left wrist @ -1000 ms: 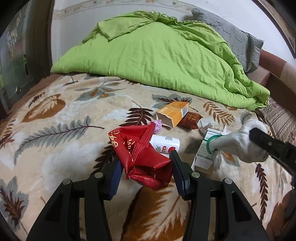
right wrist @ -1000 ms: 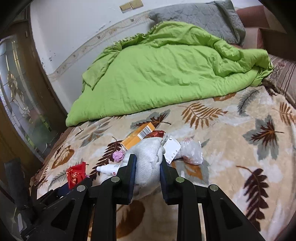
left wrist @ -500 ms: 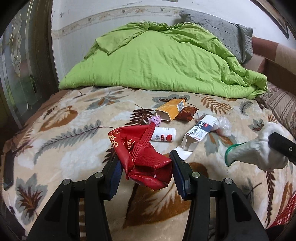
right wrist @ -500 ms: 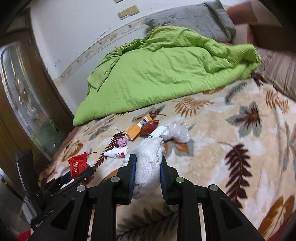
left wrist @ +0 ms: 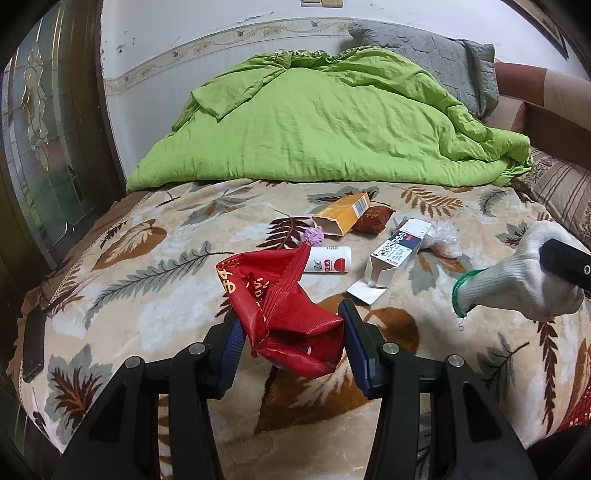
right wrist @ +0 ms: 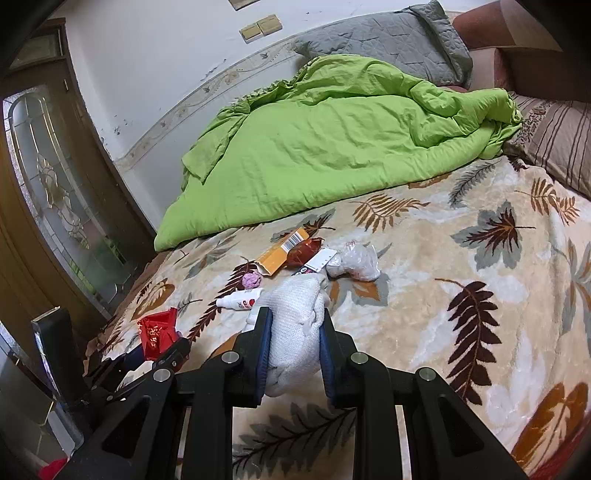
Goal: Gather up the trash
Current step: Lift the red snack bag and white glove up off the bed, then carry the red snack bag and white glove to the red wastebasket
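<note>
Holding two pieces clear of the bed, the left gripper [left wrist: 290,338] is clamped on a crumpled red wrapper [left wrist: 284,314] and the right gripper [right wrist: 293,345] is closed around a white glove [right wrist: 295,325], so collection looks only begun. Beyond the wrapper a white bottle [left wrist: 327,260], purple wad [left wrist: 314,235], white carton [left wrist: 393,254], clear bag [left wrist: 441,240], orange box [left wrist: 341,218] and brown packet [left wrist: 373,219] lie uncollected on the leaf-print blanket [left wrist: 147,295]. Farther back sit a green duvet [left wrist: 325,125], grey pillow [left wrist: 424,55] and white wall [left wrist: 203,22].
</note>
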Demonstrator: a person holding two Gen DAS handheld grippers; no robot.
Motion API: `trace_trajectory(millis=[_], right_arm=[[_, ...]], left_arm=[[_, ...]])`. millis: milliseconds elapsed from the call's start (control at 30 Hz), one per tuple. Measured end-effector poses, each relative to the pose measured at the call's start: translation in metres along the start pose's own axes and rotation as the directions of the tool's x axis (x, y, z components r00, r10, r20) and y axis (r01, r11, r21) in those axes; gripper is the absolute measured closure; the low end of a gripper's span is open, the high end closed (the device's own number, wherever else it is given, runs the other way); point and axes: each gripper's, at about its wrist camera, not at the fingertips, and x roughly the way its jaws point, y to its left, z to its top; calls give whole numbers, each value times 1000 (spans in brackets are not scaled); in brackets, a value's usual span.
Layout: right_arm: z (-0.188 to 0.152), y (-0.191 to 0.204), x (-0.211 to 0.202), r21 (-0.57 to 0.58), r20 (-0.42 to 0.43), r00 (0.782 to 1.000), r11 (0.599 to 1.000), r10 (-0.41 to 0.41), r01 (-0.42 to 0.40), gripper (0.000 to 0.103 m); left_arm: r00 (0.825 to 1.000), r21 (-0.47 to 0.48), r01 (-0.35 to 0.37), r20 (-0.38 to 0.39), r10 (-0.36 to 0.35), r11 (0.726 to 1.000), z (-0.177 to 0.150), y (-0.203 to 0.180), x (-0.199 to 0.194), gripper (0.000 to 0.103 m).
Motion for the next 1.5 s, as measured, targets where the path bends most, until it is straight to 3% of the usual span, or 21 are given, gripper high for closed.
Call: trace_trajectory(millis=[767,1067,1167,1300,1433,1500], right_arm=[[0,1,6,1,-13,1000,1000,25,-25,77],[2,-5,-3,43,-6,999,999,31,-31,77],[2,-14,-18,72,-5,999,997,36,-35,77],[4,-29,-49,84,11,1000,996,11,-12,77],[3,-53,-94,114,33,999,993,-39,35,77],[0,-68,-119,125,39,996,990,-77,71,77]], left_arm=[[1000,10,-13,-6,13,1000,3,0,12,54],[988,-46,150,-19,-151,988,2,0,10,54],[975,-36,221,-27,-222,975,2,-7,7,54],[943,-4,333,-31,-333,943,5,-27,-5,54],[896,41,444,-37,-443,895,9,-56,-25,54],[855,69,519,-56,-516,852,11,-79,-39,54]])
